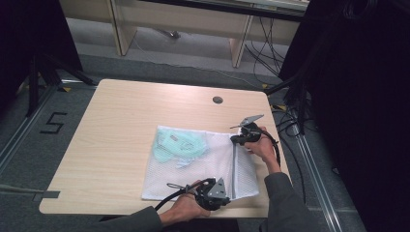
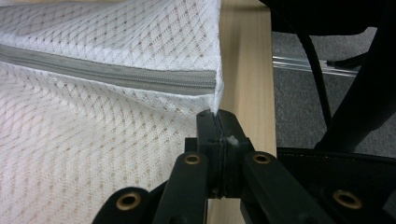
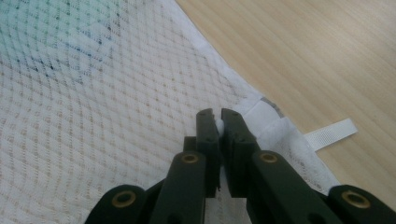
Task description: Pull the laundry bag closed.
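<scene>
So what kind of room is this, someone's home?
Probably not a home; more likely a lab or recording workspace. The light wooden table stands on grey carpet with a taped number 5 beside it, bundles of black cables trail nearby, and dark curtains hang around.

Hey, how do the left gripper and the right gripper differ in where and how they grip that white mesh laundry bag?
The left gripper pinches the white mesh laundry bag at its near edge, by the end of the grey zipper; the right gripper pinches the far edge, beside a white ribbon tab. The left jaws look fully closed; the right show a sliver of fabric between them. Both are shut on the bag's fabric.
</scene>
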Demonstrator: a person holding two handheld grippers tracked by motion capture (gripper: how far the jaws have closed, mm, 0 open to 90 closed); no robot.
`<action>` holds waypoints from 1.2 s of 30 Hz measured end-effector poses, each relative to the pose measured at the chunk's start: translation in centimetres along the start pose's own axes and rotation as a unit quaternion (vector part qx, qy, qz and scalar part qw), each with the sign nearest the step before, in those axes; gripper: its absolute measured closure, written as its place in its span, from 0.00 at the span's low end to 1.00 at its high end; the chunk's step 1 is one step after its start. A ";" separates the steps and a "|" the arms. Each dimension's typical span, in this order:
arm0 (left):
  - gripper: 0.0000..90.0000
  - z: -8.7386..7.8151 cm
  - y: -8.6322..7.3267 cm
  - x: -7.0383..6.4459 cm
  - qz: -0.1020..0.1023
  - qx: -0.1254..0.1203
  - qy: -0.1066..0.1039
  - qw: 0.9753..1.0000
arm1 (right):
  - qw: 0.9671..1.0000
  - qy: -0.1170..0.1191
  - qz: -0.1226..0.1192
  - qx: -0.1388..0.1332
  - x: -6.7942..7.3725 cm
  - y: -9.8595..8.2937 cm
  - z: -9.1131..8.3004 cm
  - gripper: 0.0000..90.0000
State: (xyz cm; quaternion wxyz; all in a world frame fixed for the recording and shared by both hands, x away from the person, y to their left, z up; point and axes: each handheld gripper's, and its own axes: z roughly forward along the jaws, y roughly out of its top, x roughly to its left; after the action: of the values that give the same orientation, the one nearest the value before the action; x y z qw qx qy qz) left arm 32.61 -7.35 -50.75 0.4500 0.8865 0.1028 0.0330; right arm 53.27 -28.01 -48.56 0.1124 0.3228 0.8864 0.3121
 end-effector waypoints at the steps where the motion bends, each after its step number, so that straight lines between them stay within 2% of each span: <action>1: 0.99 0.0 0.0 0.0 -0.003 -0.003 0.002 1.000 | 1.000 0.007 -0.002 -0.002 -0.1 0.0 -0.1 0.96; 3: 0.99 0.0 -0.1 0.1 -0.001 -0.001 0.002 1.000 | 1.000 0.001 0.008 -0.002 -0.1 0.0 -0.1 0.96; 4: 0.99 0.0 -0.1 0.1 -0.002 0.000 0.001 1.000 | 1.000 0.000 -0.003 -0.006 -0.2 0.0 -0.1 0.96; 6: 0.99 0.1 -0.2 0.0 -0.002 0.000 0.004 1.000 | 1.000 0.000 0.004 -0.003 -0.2 0.2 -0.2 0.96; 7: 0.99 0.1 -0.3 0.0 -0.001 0.003 0.000 1.000 | 1.000 0.004 -0.004 -0.008 -0.2 0.3 -0.1 0.96; 8: 0.99 0.1 -0.3 0.0 -0.001 0.002 0.002 1.000 | 1.000 0.002 0.004 -0.002 -0.1 0.4 -0.2 0.96; 9: 0.99 0.2 -0.3 0.0 -0.002 0.001 0.002 1.000 | 1.000 0.006 -0.004 -0.004 -0.3 0.4 -0.1 0.96; 10: 0.99 0.1 -0.3 0.0 -0.001 0.003 0.001 1.000 | 1.000 0.000 0.004 -0.001 -0.2 0.5 -0.1 0.96; 11: 0.99 0.1 -0.3 0.0 -0.003 0.000 0.002 1.000 | 1.000 -0.006 -0.001 -0.004 -0.3 0.5 0.2 0.96; 15: 0.99 0.1 -0.2 0.0 -0.002 -0.001 0.000 1.000 | 1.000 -0.005 0.006 0.001 -0.3 0.6 0.2 0.96; 16: 0.99 0.0 -0.2 -0.1 0.000 0.000 0.001 1.000 | 1.000 -0.021 0.011 0.000 -0.4 0.6 0.2 0.96; 17: 0.99 0.0 -0.2 -0.1 0.000 0.001 0.000 1.000 | 1.000 -0.004 0.004 -0.003 -0.4 0.7 0.2 0.96; 18: 0.99 0.1 -0.2 -0.1 -0.001 0.000 -0.002 1.000 | 1.000 0.001 0.008 -0.001 -0.3 0.7 0.2 0.96; 19: 0.99 0.1 -0.2 -0.2 -0.003 -0.002 -0.001 1.000 | 1.000 -0.006 -0.004 -0.007 -0.5 0.7 0.4 0.96; 21: 0.99 0.1 -0.1 -0.1 -0.002 -0.002 -0.001 1.000 | 1.000 -0.002 -0.002 -0.004 -0.5 0.8 0.4 0.96; 22: 0.99 0.0 -0.1 0.0 -0.001 -0.001 -0.001 1.000 | 1.000 -0.016 -0.003 0.001 -0.6 0.8 0.4 0.96; 23: 0.99 0.0 -0.1 0.0 -0.002 -0.001 -0.001 1.000 | 1.000 -0.020 0.009 0.003 -0.5 0.9 0.5 0.96; 25: 0.99 0.1 -0.1 0.0 -0.005 -0.005 0.001 1.000 | 1.000 -0.017 0.012 0.000 -0.4 1.0 0.5 0.96; 26: 0.99 0.0 -0.2 0.1 -0.004 -0.002 -0.001 1.000 | 1.000 -0.009 -0.004 -0.006 -0.5 1.0 0.7 0.96; 27: 0.99 0.0 -0.3 0.1 -0.005 -0.001 0.000 1.000 | 1.000 -0.011 -0.018 -0.011 -0.8 1.0 0.8 0.97; 28: 0.99 0.0 -0.3 0.1 -0.005 0.000 0.000 1.000 | 1.000 -0.003 0.004 -0.005 -0.5 1.1 0.6 0.96; 29: 0.99 0.1 -0.4 0.1 -0.008 0.001 -0.003 1.000 | 1.000 -0.002 0.009 -0.005 -0.5 1.1 0.6 0.97; 31: 0.99 0.1 -0.4 -0.1 -0.005 0.001 -0.006 1.000 | 1.000 -0.012 -0.001 -0.013 -0.7 1.1 0.7 0.96; 32: 0.99 0.2 -0.4 -0.2 -0.002 0.002 -0.005 1.000 | 1.000 -0.009 -0.006 -0.014 -0.9 1.0 0.8 0.96; 33: 0.99 0.2 -0.4 -0.1 -0.001 0.003 -0.005 1.000 | 1.000 -0.008 0.010 -0.006 -0.8 1.0 0.7 0.96; 36: 0.99 0.1 -0.4 -0.1 -0.006 0.001 -0.005 1.000 | 1.000 -0.010 0.005 -0.005 -0.9 1.1 0.8 0.96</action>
State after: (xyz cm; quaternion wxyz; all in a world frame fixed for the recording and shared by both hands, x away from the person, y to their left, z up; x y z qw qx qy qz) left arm 32.43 -7.28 -51.12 0.4499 0.8864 0.1057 0.0262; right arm 54.79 -27.57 -48.50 0.1210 0.3294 0.8823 0.3138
